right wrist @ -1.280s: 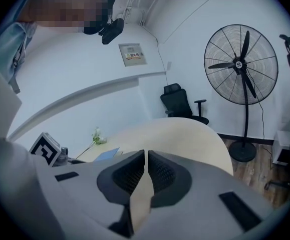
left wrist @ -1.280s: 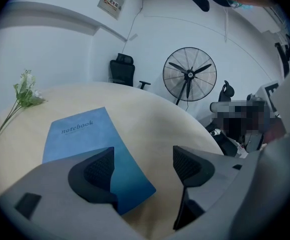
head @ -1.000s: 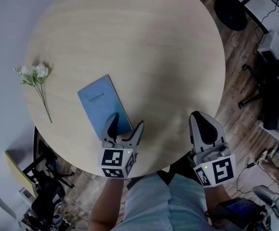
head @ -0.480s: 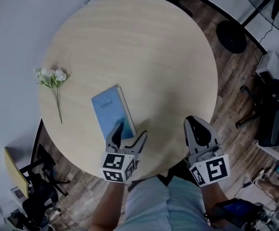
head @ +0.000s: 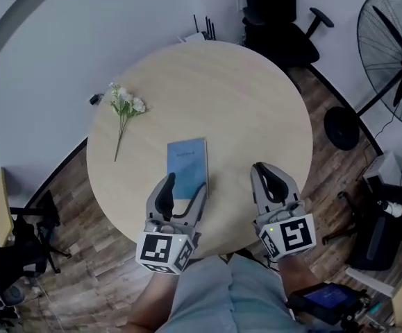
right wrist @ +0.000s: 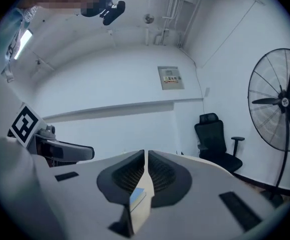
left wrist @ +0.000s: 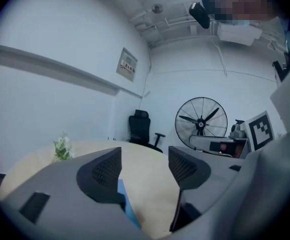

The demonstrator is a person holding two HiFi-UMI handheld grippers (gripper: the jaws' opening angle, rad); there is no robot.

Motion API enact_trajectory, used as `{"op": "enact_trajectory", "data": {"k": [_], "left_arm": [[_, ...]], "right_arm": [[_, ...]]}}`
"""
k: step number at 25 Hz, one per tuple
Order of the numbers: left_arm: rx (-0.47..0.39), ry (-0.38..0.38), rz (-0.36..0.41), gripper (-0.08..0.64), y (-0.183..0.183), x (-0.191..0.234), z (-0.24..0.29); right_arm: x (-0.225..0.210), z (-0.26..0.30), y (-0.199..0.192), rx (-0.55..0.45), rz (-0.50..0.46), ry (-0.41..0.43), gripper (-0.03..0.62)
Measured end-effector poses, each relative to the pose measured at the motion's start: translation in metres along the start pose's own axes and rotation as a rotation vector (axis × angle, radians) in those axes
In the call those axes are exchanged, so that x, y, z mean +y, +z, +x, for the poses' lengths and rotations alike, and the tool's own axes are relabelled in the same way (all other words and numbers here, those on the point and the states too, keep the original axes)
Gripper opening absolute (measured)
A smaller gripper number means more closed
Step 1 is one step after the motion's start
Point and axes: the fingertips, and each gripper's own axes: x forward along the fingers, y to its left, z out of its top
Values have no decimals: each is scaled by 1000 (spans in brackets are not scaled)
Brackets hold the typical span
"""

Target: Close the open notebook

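The closed blue rectangular notebook (head: pixel 187 169) lies by the near edge of the round pale wooden table (head: pixel 242 96). The left gripper (head: pixel 185 189) is released and empty, its jaws just narrowed slightly. The right gripper (head: pixel 265 177) is clenched and empty.

Your head camera is looking steeply down from well above the round table (head: pixel 235 89), taking in its whole top, with the left gripper (head: pixel 185 186) and right gripper (head: pixel 264 172) sitting close at the bottom edge. The camera riding on your left gripper is looking along its parted jaws, which have just been closing a little with nothing between them. It is facing nearly level across the tabletop toward the office chair (left wrist: pixel 140 126) and pedestal fan (left wrist: pixel 201 121). The one on your right gripper is facing level along its closed jaws at the far wall. All three views are sharing the chair, fan, table and blue notebook (head: pixel 187 159). The flowers (head: pixel 126 103) are showing only in the head view and the left gripper view.
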Motion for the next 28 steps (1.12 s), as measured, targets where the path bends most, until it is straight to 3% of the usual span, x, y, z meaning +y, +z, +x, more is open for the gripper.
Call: {"op": "enact_trajectory", "data": {"k": [6, 7, 15, 28], "left_arm": [[-149, 152, 51, 49, 46, 9, -42], [-163, 169, 57, 32, 50, 9, -45], [-184, 253, 106, 20, 63, 27, -58], [-184, 235, 132, 20, 58, 23, -49]], "right_arm": [[42, 3, 39, -60, -112, 64, 52], [46, 3, 41, -63, -124, 70, 52], [62, 8, 45, -75, -166, 80, 51], [58, 9, 36, -63, -167, 81, 49]]}}
